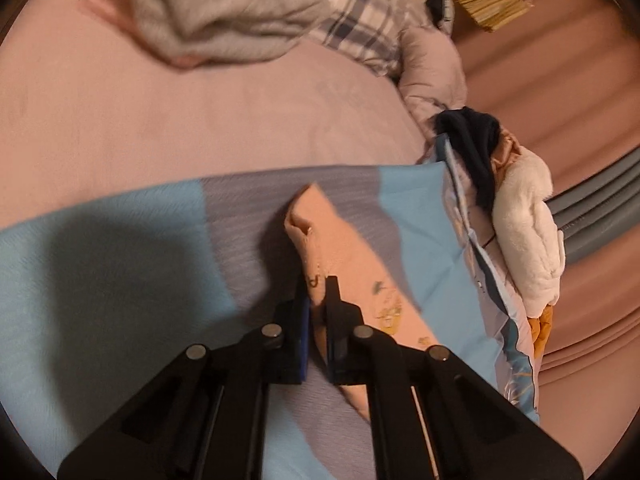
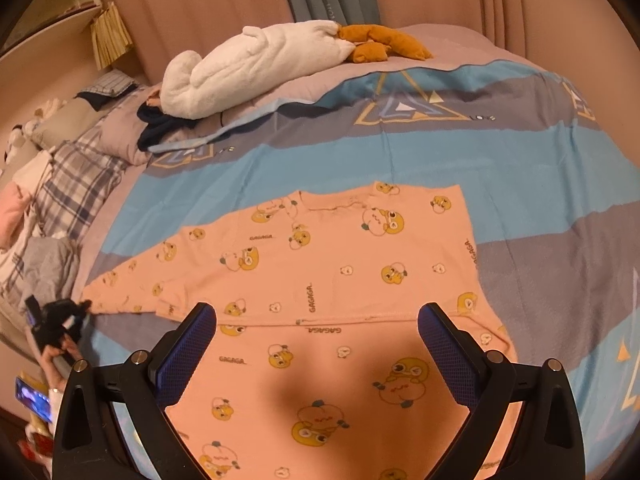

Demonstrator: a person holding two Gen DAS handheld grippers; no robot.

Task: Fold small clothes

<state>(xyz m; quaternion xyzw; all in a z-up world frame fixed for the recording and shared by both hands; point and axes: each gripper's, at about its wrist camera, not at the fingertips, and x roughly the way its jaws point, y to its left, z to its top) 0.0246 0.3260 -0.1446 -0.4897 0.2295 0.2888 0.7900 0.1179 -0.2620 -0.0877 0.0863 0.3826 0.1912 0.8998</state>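
A peach shirt with a yellow duck print lies spread on the blue and grey striped quilt, its bottom part folded up over the body. My right gripper is open and empty above the shirt's lower middle. My left gripper is shut on the end of the shirt's left sleeve, lifted a little off the quilt. It also shows small at the sleeve tip in the right wrist view.
A white plush goose with orange feet lies at the far side of the bed, beside dark clothing. Plaid and grey bedding is heaped to the left. Pink curtains hang behind. A phone sits at lower left.
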